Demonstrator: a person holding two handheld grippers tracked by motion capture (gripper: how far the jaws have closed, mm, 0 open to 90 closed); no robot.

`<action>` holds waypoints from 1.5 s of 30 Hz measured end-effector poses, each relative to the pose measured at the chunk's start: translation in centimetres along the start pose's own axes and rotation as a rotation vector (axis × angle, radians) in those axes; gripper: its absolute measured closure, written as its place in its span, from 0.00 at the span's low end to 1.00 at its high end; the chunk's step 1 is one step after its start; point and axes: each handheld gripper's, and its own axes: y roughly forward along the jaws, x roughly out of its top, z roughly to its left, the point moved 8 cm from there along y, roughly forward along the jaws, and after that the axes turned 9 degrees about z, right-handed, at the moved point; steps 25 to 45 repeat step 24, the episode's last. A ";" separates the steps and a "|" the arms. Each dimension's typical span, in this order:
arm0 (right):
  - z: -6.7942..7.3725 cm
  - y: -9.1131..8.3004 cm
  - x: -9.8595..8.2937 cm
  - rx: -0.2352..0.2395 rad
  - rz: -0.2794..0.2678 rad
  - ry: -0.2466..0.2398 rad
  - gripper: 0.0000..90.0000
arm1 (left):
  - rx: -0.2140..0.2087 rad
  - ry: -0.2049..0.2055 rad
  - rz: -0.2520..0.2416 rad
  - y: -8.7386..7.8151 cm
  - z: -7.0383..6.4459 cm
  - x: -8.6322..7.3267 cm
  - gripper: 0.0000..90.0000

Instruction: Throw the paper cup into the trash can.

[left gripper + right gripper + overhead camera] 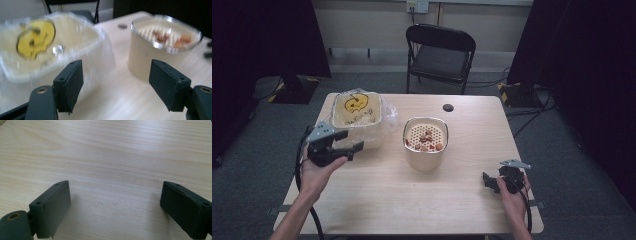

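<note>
A: Listing what we have, left first. Our left gripper point(346, 141) is raised beside the bag point(384, 117), jaws wide apart, nothing between them. We judge it is lined up for the near edge of the plastic.

B: Entry two, the bag itself. It is clear plastic around a tub point(356, 116) with a yellow smiley face, at the table's point(422, 200) left rear. In the left gripper view the bag point(105, 50) lies just ahead of the jaws; blur keeps us from telling whether they touch it.

A: Entry three, the bowl point(425, 145). It is cream, with a perforated insert carrying a few red pieces, at the table's middle, just beside the bag. We take it that it stands near so things can pass between the two.

B: Entry four, our right gripper point(488, 181). It is low at the near right, well apart from the bowl, jaws wide and empty over bare wood point(112, 157). We judge it is parked clear of the left's work.
</note>
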 end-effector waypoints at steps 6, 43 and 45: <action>0.0 0.0 0.0 0.000 0.000 0.000 0.10 | 0.003 -0.053 0.077 1.1 -1.2 -6.4 0.29; 0.0 0.0 0.0 0.000 0.000 0.000 0.10 | 0.083 -0.045 0.273 6.0 -1.1 -13.7 0.18; 0.0 0.0 0.0 0.000 0.000 0.000 0.10 | 0.083 -0.045 0.273 6.0 -1.1 -13.7 0.18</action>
